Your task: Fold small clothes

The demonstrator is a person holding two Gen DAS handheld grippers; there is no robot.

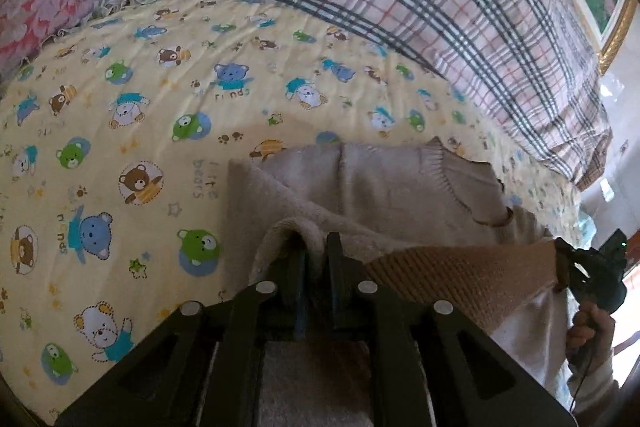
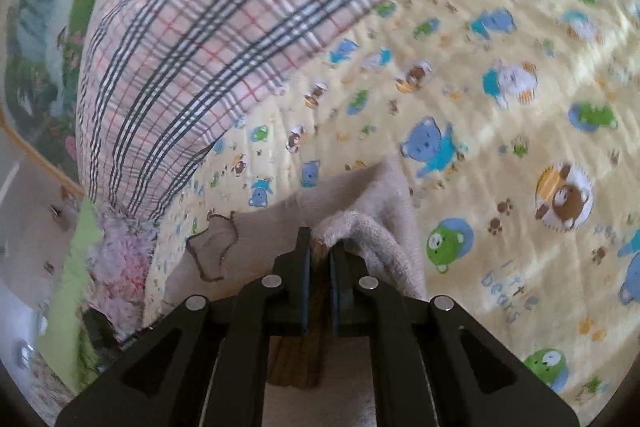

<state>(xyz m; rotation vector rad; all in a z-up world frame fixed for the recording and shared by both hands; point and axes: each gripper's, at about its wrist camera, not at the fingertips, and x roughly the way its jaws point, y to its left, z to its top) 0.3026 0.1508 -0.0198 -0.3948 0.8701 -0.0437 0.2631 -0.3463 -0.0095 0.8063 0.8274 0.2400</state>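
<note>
Sweater (image 1: pixel 400 183): small beige knit, lies on the bear-print sheet (image 1: pixel 120 115), just in front of the plaid quilt (image 1: pixel 400 7); near part lifted, far part flat on the sheet.
L gripper (image 1: pixel 316 259): jaws nearly together, clamped on a fold of the sweater's fuzzy inside, at its L corner.
R gripper (image 2: pixel 319 251): jaws nearly together too, pinching the brown ribbed hem (image 1: pixel 460 279) at the R corner; a hand (image 1: pixel 588 331) grips its handle.
Why held so: prob. one corner per gripper keeps the hem stretched straight betw. them, so the bottom half can go over as one flat panel toward the neck end, nearer the quilt. Both point down at the sheet, which suits laying the edge.
Look: hem is tan-brown rib, taut; body pale beige w/ knit neckline (image 1: pixel 452 163) + a loose dark thread (image 2: pixel 216 251) near it. Inside shows lighter, fleecy.
Step, my guess: mid-fold, bottom edge carried over the body, not yet laid.
Risk: uneven release cd skew the fold.
</note>
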